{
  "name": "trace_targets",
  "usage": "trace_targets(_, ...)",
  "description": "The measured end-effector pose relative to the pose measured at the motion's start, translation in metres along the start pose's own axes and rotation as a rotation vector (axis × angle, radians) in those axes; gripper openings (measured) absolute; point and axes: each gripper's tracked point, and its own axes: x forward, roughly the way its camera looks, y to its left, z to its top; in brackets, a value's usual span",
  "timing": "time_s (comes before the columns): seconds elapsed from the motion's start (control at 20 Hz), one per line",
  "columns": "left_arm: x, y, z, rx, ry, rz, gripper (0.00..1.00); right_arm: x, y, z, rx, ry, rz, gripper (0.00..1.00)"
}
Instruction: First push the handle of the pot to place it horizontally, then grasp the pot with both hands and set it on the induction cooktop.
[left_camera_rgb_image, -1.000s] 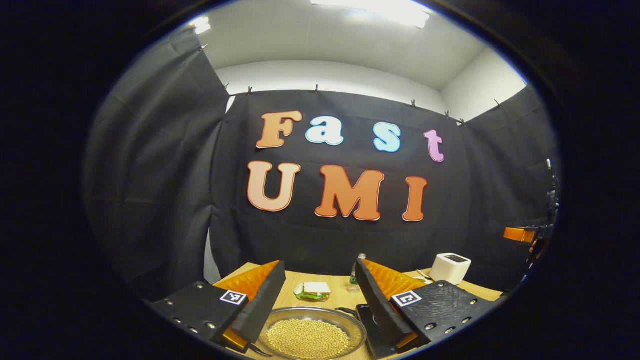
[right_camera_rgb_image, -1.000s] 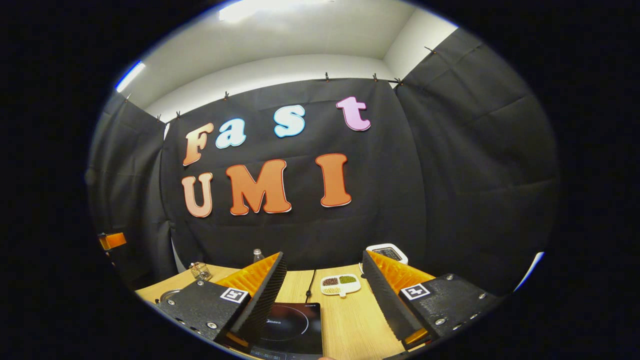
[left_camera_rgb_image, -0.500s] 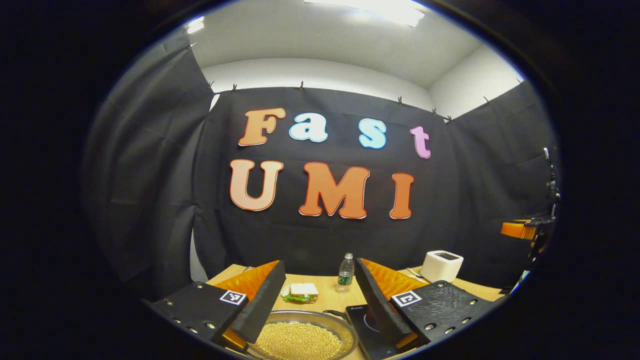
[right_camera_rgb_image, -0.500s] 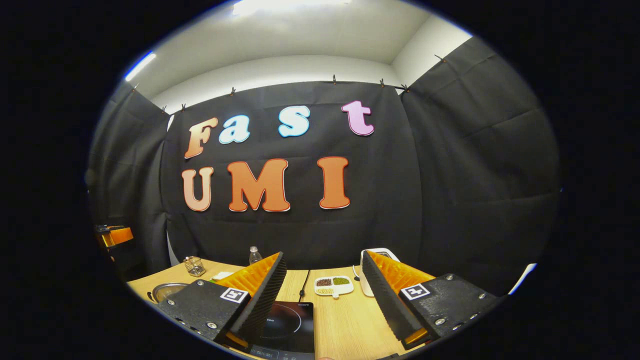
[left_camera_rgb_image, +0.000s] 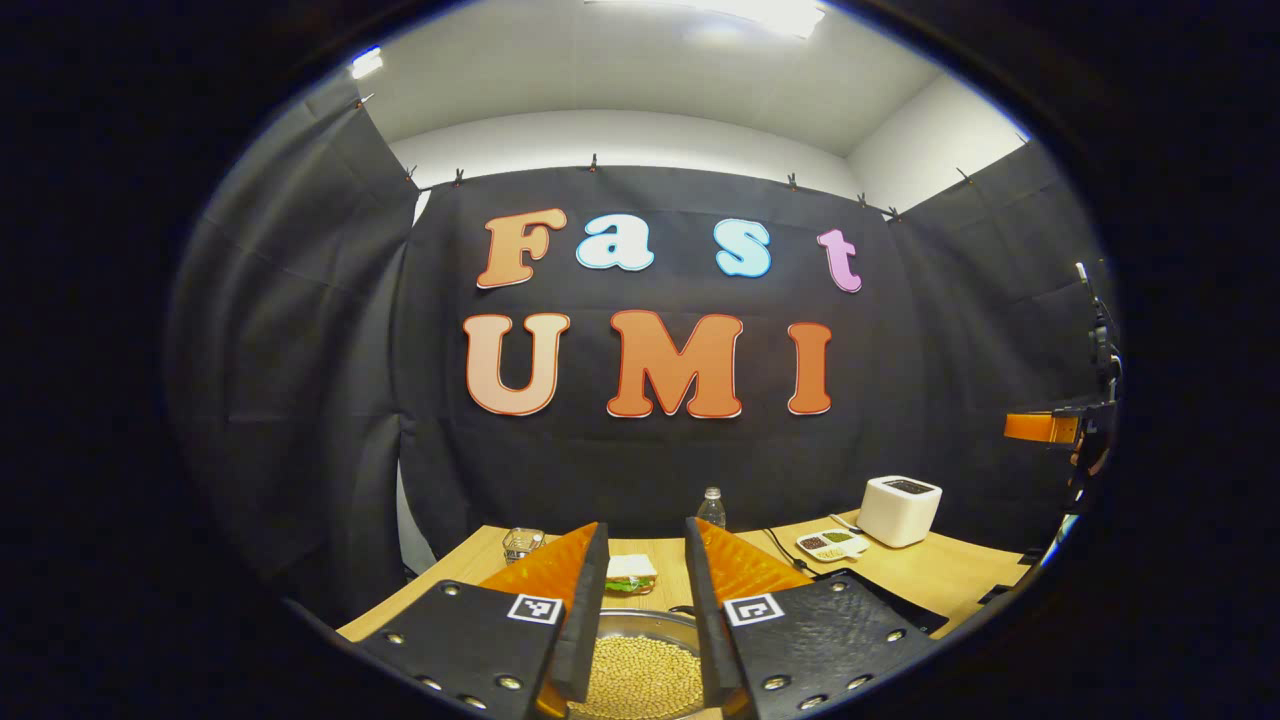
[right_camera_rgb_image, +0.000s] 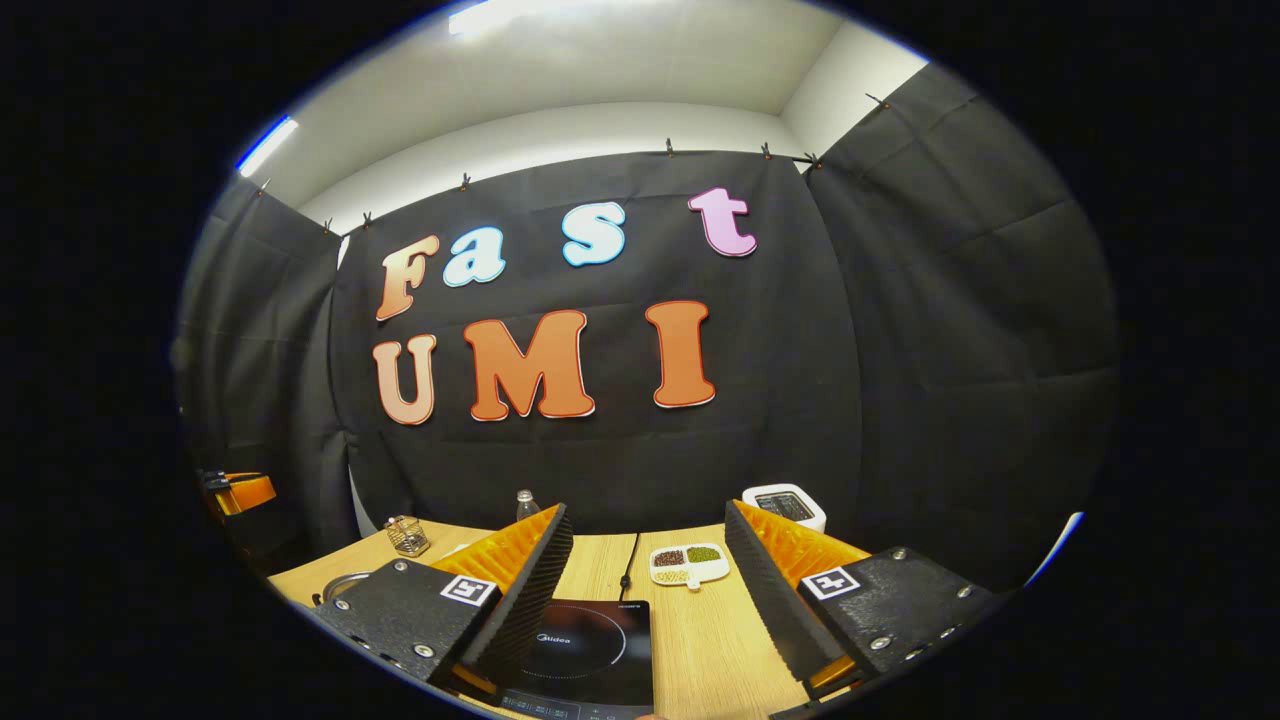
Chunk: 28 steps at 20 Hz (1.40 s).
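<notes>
Left gripper (left_camera_rgb_image: 640, 600) fingers narrowed, gripping nothing, above bean-filled pot (left_camera_rgb_image: 640, 675) on table (left_camera_rgb_image: 940, 575). Right gripper (right_camera_rgb_image: 648, 590) spread wide over bare induction cooktop (right_camera_rgb_image: 590, 650). Pot not yet lifted; handle position unclear.

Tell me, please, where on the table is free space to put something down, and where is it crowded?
Bare wood lies right of the induction cooktop, in front of the divided snack dish, between the right gripper's fingers. The back edge is crowded: wire basket, bottle, sandwich, white appliance. The pot of beans takes the near left.
</notes>
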Motion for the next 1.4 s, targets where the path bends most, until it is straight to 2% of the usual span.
trace_targets(0.05,0.0,0.001,-0.001,-0.003,0.002,-0.001,0.27,-0.001,0.001,0.0,-0.002,0.0,0.0,0.95)
trace_targets(0.15,0.0,-0.003,-0.006,-0.007,0.014,-0.014,0.27,0.0,0.002,-0.001,-0.003,0.002,0.0,0.95)
trace_targets(0.25,-0.002,-0.004,-0.012,-0.013,0.035,-0.032,0.04,0.002,0.004,-0.002,-0.001,0.004,0.003,0.95)
trace_targets(0.4,-0.009,-0.002,-0.028,-0.01,0.068,-0.036,0.02,0.002,0.007,-0.002,-0.001,0.002,0.008,0.95)
trace_targets(0.45,-0.012,0.001,-0.036,-0.022,0.089,-0.033,0.02,0.003,0.009,-0.001,-0.003,-0.001,0.01,1.0)
trace_targets(0.55,-0.02,0.004,-0.049,-0.046,0.129,-0.033,0.03,0.003,0.012,-0.001,-0.004,-0.005,0.017,1.0)
trace_targets(0.6,-0.023,0.011,-0.057,-0.044,0.147,-0.017,0.02,0.006,0.013,-0.001,-0.003,-0.007,0.021,0.95)
trace_targets(0.7,-0.03,0.023,-0.069,-0.046,0.175,0.013,0.03,0.008,0.018,-0.001,0.002,-0.01,0.031,0.95)
trace_targets(0.75,-0.034,0.027,-0.076,-0.056,0.192,0.02,0.03,0.009,0.02,-0.001,0.004,-0.009,0.036,1.0)
trace_targets(0.8,-0.04,0.029,-0.085,-0.066,0.21,0.03,0.03,0.01,0.022,-0.002,0.005,-0.009,0.042,0.95)
trace_targets(0.85,-0.043,0.033,-0.095,-0.074,0.233,0.041,0.03,0.012,0.025,-0.003,0.005,-0.007,0.048,1.0)
trace_targets(0.9,-0.046,0.038,-0.105,-0.082,0.257,0.052,0.03,0.013,0.027,-0.004,0.006,-0.005,0.054,0.95)
trace_targets(1.1,-0.058,0.049,-0.141,-0.13,0.333,0.087,0.02,0.017,0.036,-0.008,0.017,0.004,0.08,0.96)
trace_targets(1.15,-0.063,0.052,-0.15,-0.135,0.351,0.095,0.02,0.019,0.037,-0.008,0.025,0.003,0.081,1.0)
trace_targets(1.2,-0.068,0.054,-0.159,-0.138,0.369,0.105,0.03,0.02,0.037,-0.009,0.031,0.003,0.08,0.95)
trace_targets(1.4,-0.086,0.059,-0.199,-0.155,0.465,0.135,0.03,0.024,0.04,-0.009,0.053,-0.001,0.081,0.95)
